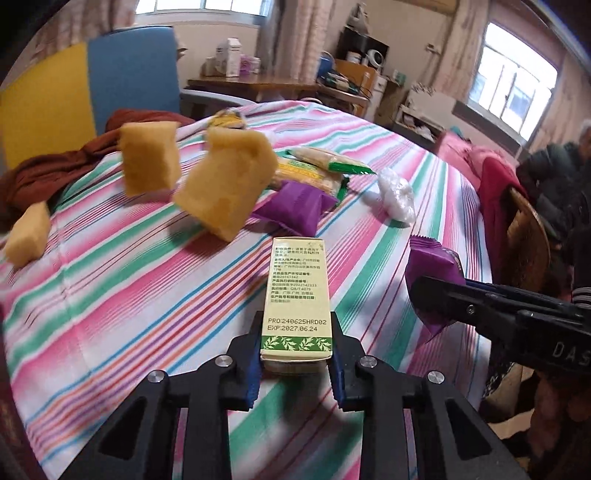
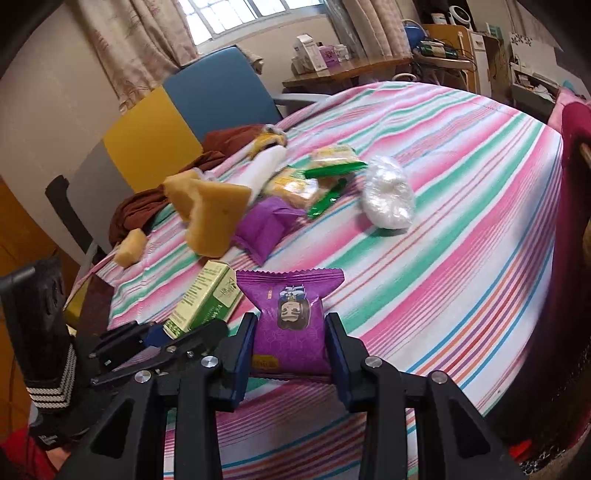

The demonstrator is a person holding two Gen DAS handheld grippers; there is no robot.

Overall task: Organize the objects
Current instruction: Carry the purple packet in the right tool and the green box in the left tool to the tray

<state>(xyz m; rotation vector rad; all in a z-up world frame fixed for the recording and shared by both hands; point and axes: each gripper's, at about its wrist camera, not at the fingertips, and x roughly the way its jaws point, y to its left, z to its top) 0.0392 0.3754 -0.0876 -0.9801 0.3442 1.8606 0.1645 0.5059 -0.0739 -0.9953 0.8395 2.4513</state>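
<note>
A lived-in home bedroom: a bed under a striped sheet (image 2: 461,206) lies ahead of the jaws, with curtained windows (image 2: 243,14) beyond it, a cluttered wooden desk (image 2: 351,70) holding boxes, a blue and yellow chair (image 2: 207,99), and draped clothes (image 1: 55,166).

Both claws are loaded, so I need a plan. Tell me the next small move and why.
Probably carry the purple snack packet in the right claw forward and set it beside the other purple packet on the striped tablecloth, grouping like items; the left claw holds a green-and-cream box.
</note>
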